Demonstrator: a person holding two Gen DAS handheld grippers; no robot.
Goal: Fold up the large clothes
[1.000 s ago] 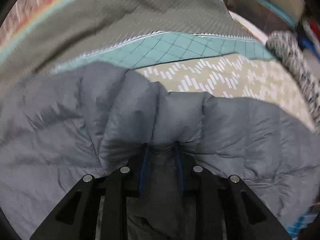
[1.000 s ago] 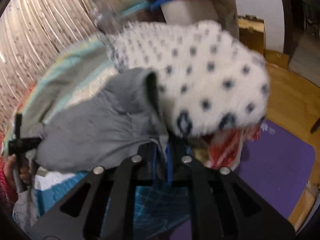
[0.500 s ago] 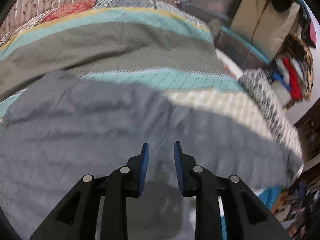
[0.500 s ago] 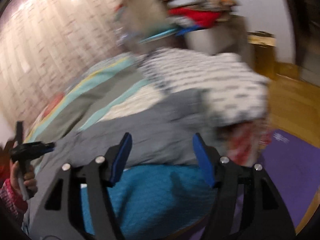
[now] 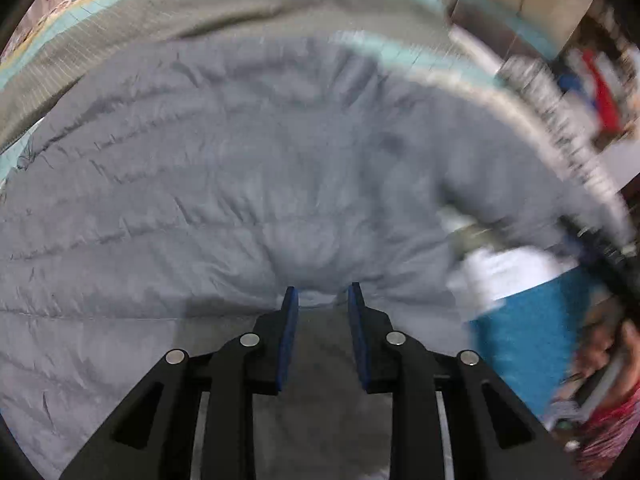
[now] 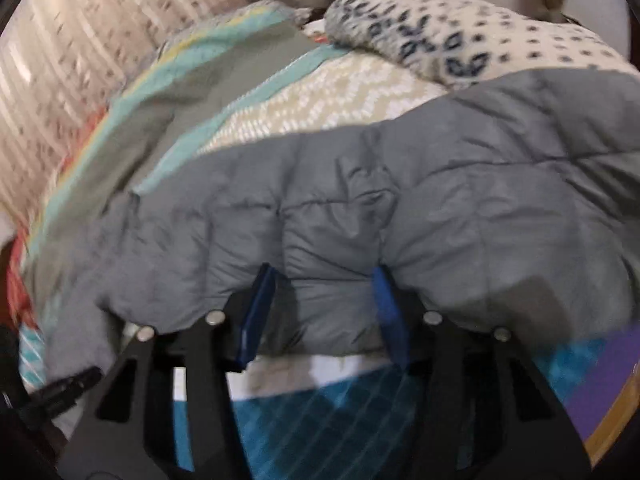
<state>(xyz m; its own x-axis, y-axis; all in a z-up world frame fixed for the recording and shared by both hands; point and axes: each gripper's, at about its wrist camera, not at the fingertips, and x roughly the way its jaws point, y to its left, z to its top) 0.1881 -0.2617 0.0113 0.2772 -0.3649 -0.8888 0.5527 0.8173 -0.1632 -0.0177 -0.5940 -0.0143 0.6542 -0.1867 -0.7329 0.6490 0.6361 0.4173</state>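
Observation:
A grey quilted puffer jacket (image 5: 240, 180) lies spread over a striped bedspread (image 5: 200, 4). My left gripper (image 5: 321, 300) is shut on a pinch of the jacket, and creases fan out from its tips. In the right wrist view the jacket's near hem (image 6: 480, 200) hangs over the bed's edge. My right gripper (image 6: 322, 292) straddles one puffed section of that hem. Its jaws are closing, with the fabric between the blue pads (image 6: 386, 300) but not clamped. The right hand and its gripper (image 5: 612, 360) show blurred at the left view's right edge.
A white fleece blanket with dark spots (image 6: 480, 32) is heaped at the bed's far right, beside the jacket. A blue quilted bed side (image 6: 320, 420) drops below the hem, with a purple mat (image 6: 608, 380) on the floor. A pale curtain (image 6: 60, 60) hangs behind the bed.
The right gripper let go of its pinch, opened wide and moved to the jacket's near hem. The left gripper travelled sideways with its fold, and the jacket now lies flatter and wider.

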